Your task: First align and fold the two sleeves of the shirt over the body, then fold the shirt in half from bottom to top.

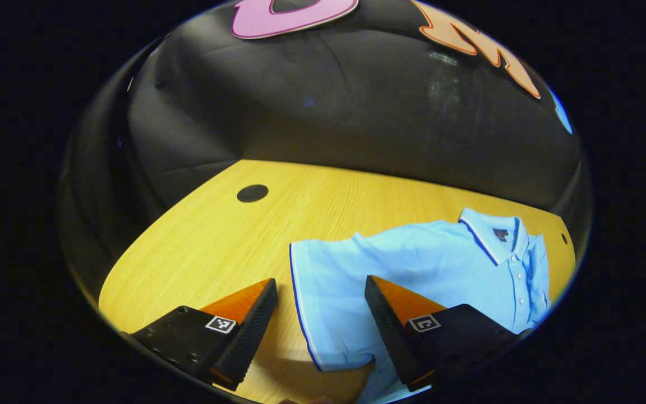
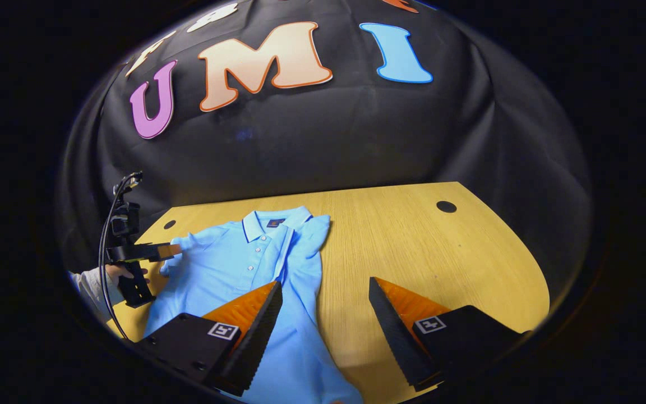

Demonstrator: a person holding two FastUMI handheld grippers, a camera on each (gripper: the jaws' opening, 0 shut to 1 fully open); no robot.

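We see light blue shirt (image 2: 244, 264) flat on wooden table (image 2: 413, 252). Right sleeve (image 2: 306, 235) looks folded over body; left sleeve (image 1: 328, 292) spread out, bottom-up fold left. Left gripper (image 1: 320, 292) wide, straddling sleeve hem, empty; right gripper (image 2: 326, 292) wide, empty.

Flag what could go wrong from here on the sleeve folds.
1. Left tongs are open, straddling the spread sleeve's hem; a shallow pinch could slip off mid-fold.
2. The other sleeve already lies over the shirt body, creased; the two folds may end up misaligned.
3. Right tongs hover open at the shirt's side edge; closing there could bunch cloth.
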